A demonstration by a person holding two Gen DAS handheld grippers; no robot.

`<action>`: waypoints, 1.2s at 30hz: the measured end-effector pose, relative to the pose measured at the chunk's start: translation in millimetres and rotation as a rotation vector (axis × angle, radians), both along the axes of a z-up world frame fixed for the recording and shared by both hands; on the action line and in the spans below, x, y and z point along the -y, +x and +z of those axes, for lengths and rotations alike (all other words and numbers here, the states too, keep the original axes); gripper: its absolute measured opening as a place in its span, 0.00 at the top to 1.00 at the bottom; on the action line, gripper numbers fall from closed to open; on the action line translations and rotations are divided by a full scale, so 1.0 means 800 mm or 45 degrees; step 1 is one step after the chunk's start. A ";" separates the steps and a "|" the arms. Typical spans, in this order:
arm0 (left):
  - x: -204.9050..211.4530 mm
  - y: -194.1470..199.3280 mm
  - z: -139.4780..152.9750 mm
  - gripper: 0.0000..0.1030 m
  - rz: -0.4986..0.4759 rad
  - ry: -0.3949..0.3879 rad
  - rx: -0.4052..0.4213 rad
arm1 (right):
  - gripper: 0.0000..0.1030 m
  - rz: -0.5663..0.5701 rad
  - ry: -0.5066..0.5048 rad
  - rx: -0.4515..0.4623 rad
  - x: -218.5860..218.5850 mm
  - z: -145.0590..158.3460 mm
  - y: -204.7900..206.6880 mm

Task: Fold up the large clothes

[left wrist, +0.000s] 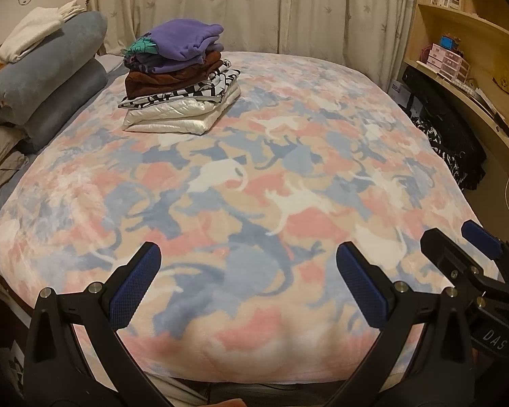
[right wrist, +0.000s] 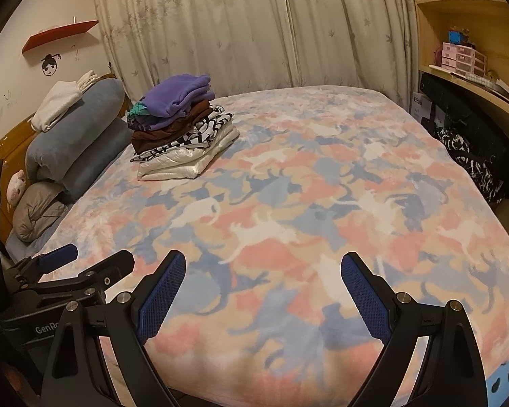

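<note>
A stack of folded clothes [left wrist: 180, 78] [right wrist: 183, 129] sits at the far left of the bed, a purple fleece on top, then brown, black-and-white and white garments. The bed carries a pastel cat-print blanket [left wrist: 254, 183] [right wrist: 305, 203]. My left gripper [left wrist: 247, 264] hovers open over the near edge of the blanket, nothing between its fingers. My right gripper [right wrist: 263, 271] is open too, beside the left one and also empty. In the left wrist view the right gripper [left wrist: 458, 240] shows at the right edge; in the right wrist view the left gripper [right wrist: 95, 257] shows at the lower left.
Rolled blue bedding [left wrist: 44, 81] [right wrist: 74, 142] with a white towel on top lies along the headboard at left, a grey pillow [right wrist: 37, 213] below it. Curtains [right wrist: 254, 27] hang behind. A wooden desk with shelves [left wrist: 475, 51] and dark bags [right wrist: 475, 156] stand to the right.
</note>
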State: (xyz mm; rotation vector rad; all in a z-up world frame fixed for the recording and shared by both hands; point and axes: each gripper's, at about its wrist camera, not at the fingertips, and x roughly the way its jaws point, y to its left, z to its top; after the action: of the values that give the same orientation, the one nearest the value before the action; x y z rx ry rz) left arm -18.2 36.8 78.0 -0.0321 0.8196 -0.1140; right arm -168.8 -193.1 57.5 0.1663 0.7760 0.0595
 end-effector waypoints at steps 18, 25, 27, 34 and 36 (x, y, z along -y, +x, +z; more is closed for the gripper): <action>0.000 -0.003 0.001 0.00 0.004 0.000 0.000 | 0.09 -0.005 -0.004 0.002 -0.005 -0.002 -0.002; 0.003 -0.004 0.001 0.00 0.009 0.000 0.002 | 0.09 -0.002 -0.002 0.003 -0.004 -0.003 -0.001; 0.003 -0.004 0.001 0.00 0.008 0.001 0.000 | 0.09 -0.002 -0.004 0.004 -0.005 -0.004 -0.002; 0.004 -0.004 0.001 0.00 0.009 0.003 0.003 | 0.09 -0.002 -0.001 0.005 -0.006 -0.003 -0.001; 0.003 -0.004 0.002 0.00 0.010 0.005 0.003 | 0.09 -0.003 -0.005 0.005 -0.006 -0.004 -0.002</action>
State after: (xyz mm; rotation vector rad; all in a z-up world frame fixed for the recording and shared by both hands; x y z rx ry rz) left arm -21.4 34.1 79.3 -0.0312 0.8172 -0.1050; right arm -170.3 -188.1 54.2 0.1633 0.7719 0.0564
